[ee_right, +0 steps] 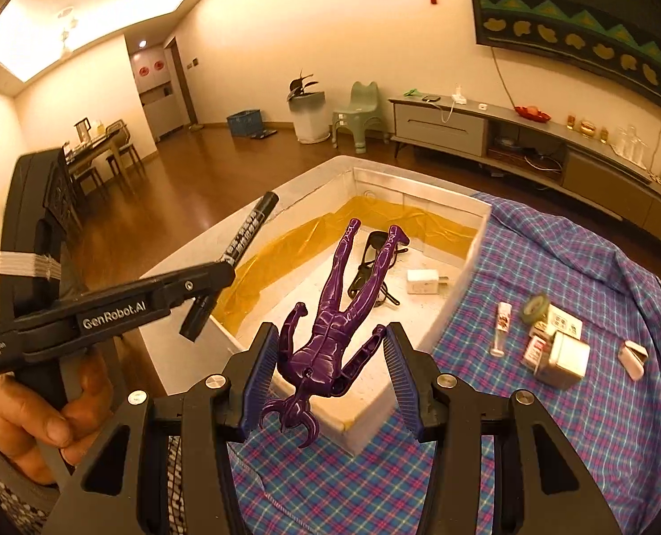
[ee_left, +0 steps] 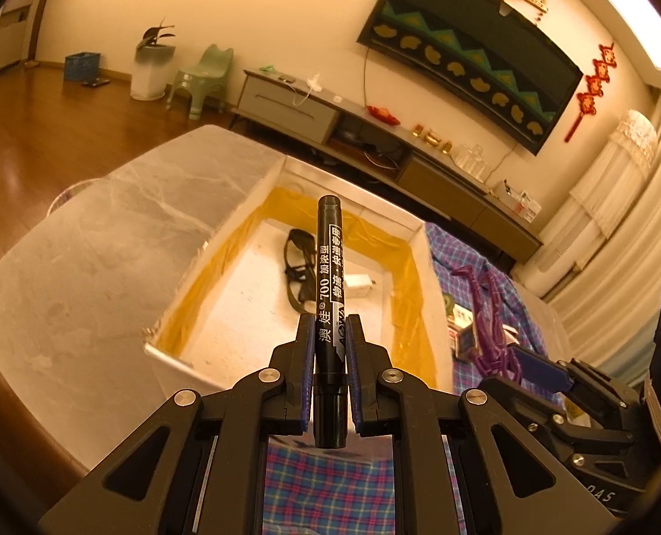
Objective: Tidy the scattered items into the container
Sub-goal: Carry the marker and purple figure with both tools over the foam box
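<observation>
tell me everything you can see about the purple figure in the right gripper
The purple figure is a glossy, hard-plastic-looking humanoid toy with slim jointed limbs and a head ending in curved prongs. It hangs between the pads of the right gripper, gripped across its arms, head toward the camera and legs pointing away over the white box. Both legs are straight and slightly spread, feet above the dark glasses lying inside. Only the gripper pads touch it.

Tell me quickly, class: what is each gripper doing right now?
Left gripper: shut on the black marker.
Right gripper: closed on the purple figure, held by its arms above the box.
</observation>
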The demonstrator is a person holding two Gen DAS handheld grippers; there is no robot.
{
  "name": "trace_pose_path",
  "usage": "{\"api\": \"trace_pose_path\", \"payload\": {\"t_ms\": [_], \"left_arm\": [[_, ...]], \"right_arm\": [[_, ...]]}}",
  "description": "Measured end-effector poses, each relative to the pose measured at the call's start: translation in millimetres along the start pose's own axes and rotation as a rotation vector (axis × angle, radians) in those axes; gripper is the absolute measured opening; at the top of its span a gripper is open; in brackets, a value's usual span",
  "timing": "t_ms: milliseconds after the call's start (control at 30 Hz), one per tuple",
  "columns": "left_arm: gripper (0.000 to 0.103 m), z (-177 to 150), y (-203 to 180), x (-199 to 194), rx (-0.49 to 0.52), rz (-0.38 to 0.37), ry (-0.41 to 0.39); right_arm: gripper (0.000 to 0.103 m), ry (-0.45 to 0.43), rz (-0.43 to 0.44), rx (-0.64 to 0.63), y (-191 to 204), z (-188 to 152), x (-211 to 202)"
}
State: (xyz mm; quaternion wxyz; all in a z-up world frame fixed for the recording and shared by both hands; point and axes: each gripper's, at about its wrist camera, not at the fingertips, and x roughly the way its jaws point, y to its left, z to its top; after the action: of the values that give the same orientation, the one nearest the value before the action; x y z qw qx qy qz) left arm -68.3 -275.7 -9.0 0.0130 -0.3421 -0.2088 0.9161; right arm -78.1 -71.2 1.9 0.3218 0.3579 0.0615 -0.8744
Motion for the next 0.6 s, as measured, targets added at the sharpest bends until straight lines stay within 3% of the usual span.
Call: {"api": "trace_pose_path", "payload": {"t_ms": [400,600], "left_arm": [[0.014,21.5,15.9,27.9,0.025,0.032,0.037],[0.014,24.7,20.3,51.7,0.074,0.067,0.106]], "right_arm": [[0.05,0.088,0.027,-0.009,0.3,21.1,52.4],[0.05,0.152,0.039,0.002,-4.6,25.4,76.3]]}}
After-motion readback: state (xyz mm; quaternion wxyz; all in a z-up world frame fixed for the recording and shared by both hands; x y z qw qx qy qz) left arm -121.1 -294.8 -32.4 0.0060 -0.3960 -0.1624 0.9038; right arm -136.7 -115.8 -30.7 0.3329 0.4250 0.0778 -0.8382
